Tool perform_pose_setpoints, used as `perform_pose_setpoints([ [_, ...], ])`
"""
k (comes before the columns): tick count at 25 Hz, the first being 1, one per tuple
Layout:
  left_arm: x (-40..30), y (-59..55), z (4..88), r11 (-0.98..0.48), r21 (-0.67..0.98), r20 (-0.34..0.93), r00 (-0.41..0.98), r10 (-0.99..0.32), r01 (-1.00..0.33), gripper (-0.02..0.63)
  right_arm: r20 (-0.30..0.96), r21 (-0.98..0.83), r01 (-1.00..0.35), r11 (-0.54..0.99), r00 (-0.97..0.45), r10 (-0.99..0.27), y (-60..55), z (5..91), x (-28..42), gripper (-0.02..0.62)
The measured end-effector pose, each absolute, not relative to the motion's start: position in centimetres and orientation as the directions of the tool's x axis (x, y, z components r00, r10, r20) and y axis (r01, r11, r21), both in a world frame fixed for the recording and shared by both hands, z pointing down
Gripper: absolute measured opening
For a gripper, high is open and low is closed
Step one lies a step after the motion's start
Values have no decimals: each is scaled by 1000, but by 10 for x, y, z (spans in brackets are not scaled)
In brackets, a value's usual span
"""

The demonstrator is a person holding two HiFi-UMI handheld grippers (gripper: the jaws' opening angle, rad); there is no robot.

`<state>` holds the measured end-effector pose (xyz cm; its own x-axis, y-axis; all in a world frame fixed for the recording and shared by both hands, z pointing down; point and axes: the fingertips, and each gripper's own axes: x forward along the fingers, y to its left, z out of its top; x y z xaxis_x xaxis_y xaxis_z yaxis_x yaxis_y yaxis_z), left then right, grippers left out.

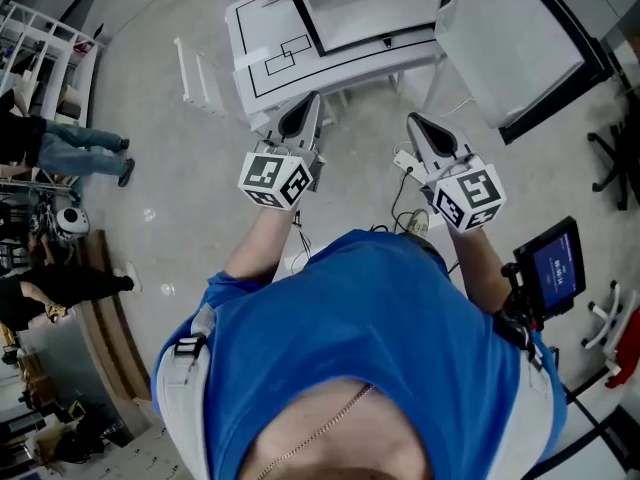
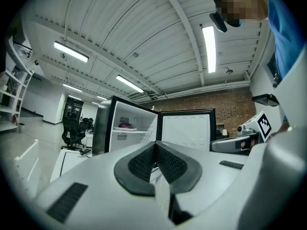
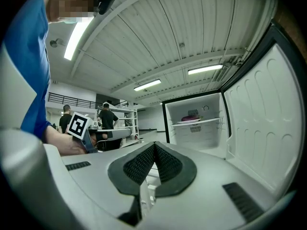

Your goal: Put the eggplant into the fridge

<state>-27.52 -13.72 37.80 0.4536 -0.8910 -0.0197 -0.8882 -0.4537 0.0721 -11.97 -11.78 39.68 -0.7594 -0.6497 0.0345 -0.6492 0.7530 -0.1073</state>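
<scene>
The fridge (image 1: 345, 13) stands open ahead of me, its door (image 1: 510, 53) swung out to the right. In the left gripper view a purple eggplant (image 2: 125, 125) lies on a plate on the upper shelf. The right gripper view shows the same eggplant (image 3: 191, 119) on that shelf, with the door (image 3: 261, 123) close on the right. My left gripper (image 1: 305, 103) and my right gripper (image 1: 418, 123) are held level side by side, short of the fridge. Both are shut with nothing between the pads: left gripper (image 2: 156, 145), right gripper (image 3: 154, 147).
A low white cabinet (image 1: 270, 53) fronts the fridge on the left. Cables (image 1: 405, 203) lie on the floor below the right gripper. A screen on a stand (image 1: 555, 268) is at my right. People (image 1: 60, 148) and shelving (image 3: 115, 123) are off to the left, with an office chair (image 2: 72, 131).
</scene>
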Motion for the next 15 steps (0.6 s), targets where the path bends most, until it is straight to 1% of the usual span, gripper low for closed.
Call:
perform_pose_setpoints([
  [6,-307,-100,396,-460,100,-26,460,-888,-882,9,38,-121,-647,753,-761,-648,-91,410,-161,-6],
  [15,-299,-94,399,-469,132,-31,469,-883,-873,9,46,-127,-658,742,-752,-658,-92,412,-158,-6],
])
